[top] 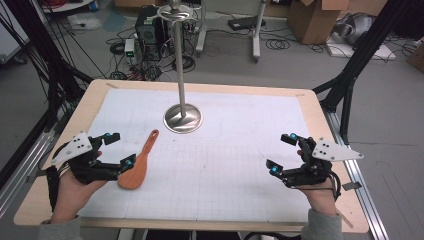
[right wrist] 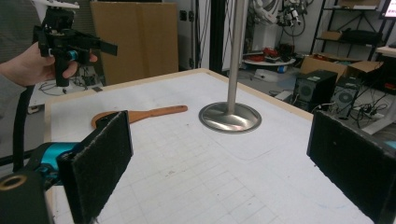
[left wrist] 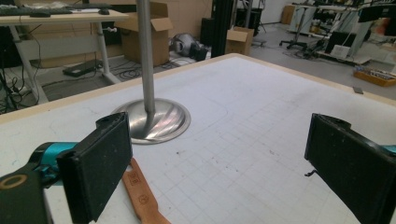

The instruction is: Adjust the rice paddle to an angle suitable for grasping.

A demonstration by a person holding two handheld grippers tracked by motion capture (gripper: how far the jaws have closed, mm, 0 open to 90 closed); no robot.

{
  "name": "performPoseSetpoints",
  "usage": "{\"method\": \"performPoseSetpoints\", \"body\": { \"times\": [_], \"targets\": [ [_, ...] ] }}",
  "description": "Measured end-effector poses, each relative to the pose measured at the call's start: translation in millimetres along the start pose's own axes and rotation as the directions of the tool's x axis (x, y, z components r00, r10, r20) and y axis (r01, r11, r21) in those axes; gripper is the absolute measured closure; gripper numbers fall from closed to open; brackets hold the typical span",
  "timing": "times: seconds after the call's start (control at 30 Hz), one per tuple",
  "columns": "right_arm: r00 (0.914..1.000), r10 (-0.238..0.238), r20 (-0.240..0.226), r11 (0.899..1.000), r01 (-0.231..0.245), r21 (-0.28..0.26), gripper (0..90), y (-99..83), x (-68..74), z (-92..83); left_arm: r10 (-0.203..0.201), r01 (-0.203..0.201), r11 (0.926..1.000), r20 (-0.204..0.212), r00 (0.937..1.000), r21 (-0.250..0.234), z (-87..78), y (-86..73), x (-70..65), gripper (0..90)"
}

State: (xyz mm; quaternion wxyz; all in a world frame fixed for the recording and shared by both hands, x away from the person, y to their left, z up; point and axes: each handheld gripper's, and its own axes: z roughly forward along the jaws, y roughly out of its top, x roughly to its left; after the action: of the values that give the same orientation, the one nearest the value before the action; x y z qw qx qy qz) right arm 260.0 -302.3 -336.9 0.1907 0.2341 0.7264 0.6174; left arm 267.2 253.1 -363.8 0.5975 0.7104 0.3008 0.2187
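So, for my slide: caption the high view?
Two hand-held tools, left and right, open over a gridded table with wooden spatula and steel stand.

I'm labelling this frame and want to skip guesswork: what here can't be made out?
- Wooden spatula: blade cut off by the bottom edge in the left gripper view; partly behind a jaw in the right gripper view.
- Metal stand: top cut off in both gripper views.
- Stamp on the spatula handle: too small to read.

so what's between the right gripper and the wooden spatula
Only bare gridded mat lies between the right gripper and the wooden spatula, as the high view shows.
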Motion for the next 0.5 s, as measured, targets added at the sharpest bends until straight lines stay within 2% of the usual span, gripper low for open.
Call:
{"method": "performPoseSetpoints", "body": {
  "times": [0.23, 0.5],
  "targets": [
    [1.0000, 0.003, 0.006, 1.000, -0.003, 0.004, 5.6, -0.8, 0.5, -1.5, 0.001, -0.001, 0.9999, -0.011, 0.9999, 0.010, 1.7, -2.7, 0.9, 11.2],
    [1.0000, 0.004, 0.005, 1.000, -0.004, 0.009, 5.6, -2.1, 0.1, -1.3, 0.018, -0.018, 0.9994, -0.008, 0.9998, 0.030, 5.9, -8.5, 2.3, 34.9]
  ]
}}
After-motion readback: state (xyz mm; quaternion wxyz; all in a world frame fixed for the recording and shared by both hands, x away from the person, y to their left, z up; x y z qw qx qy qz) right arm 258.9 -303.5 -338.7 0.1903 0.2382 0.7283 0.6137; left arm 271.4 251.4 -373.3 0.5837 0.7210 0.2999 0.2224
